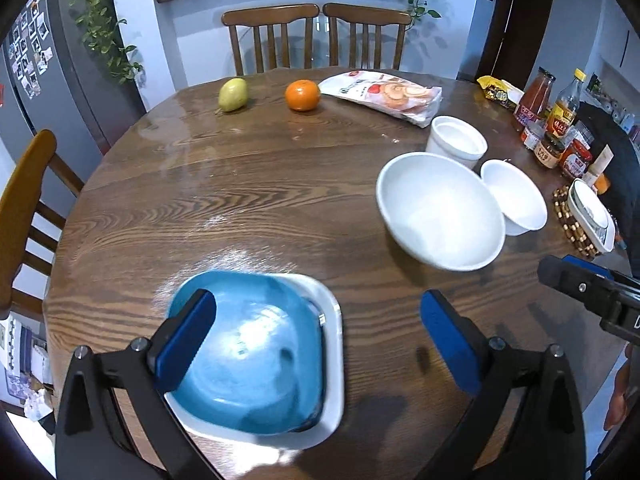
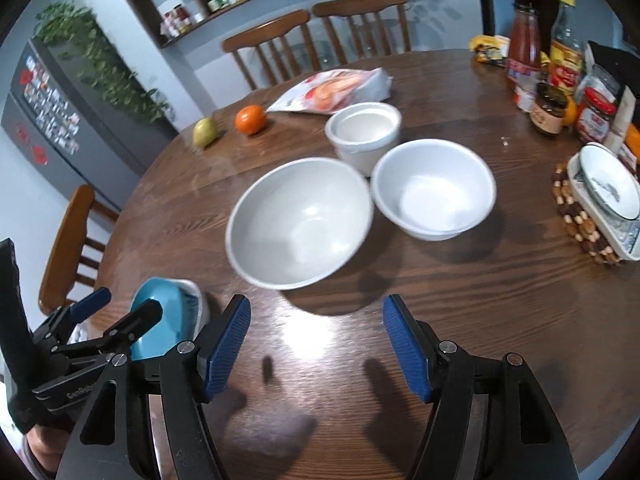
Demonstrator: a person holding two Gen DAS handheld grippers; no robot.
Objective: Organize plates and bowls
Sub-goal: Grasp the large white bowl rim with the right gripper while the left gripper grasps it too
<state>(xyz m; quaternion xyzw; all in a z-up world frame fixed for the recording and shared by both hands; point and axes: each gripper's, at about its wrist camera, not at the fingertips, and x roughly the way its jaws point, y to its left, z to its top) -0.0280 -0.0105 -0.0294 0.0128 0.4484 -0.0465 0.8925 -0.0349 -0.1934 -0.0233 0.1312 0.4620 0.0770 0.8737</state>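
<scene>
A blue bowl (image 1: 248, 360) sits in a white square dish (image 1: 332, 360) at the table's near edge. My left gripper (image 1: 316, 344) is open above them, its left finger over the bowl. The stack also shows in the right wrist view (image 2: 160, 320), with the left gripper (image 2: 116, 312) over it. A large white bowl (image 2: 300, 220), a smaller white bowl (image 2: 434, 188) and a white cup-like bowl (image 2: 364, 128) stand mid-table. My right gripper (image 2: 316, 344) is open and empty, just in front of the large bowl. A patterned plate (image 2: 608, 188) lies in a dish at right.
A pear (image 1: 232, 94), an orange (image 1: 302, 95) and a snack bag (image 1: 384, 94) lie at the table's far side. Bottles and jars (image 2: 560, 68) crowd the right edge. A beaded trivet (image 2: 580, 220) lies under the right dish. Chairs (image 1: 316, 36) stand behind and left.
</scene>
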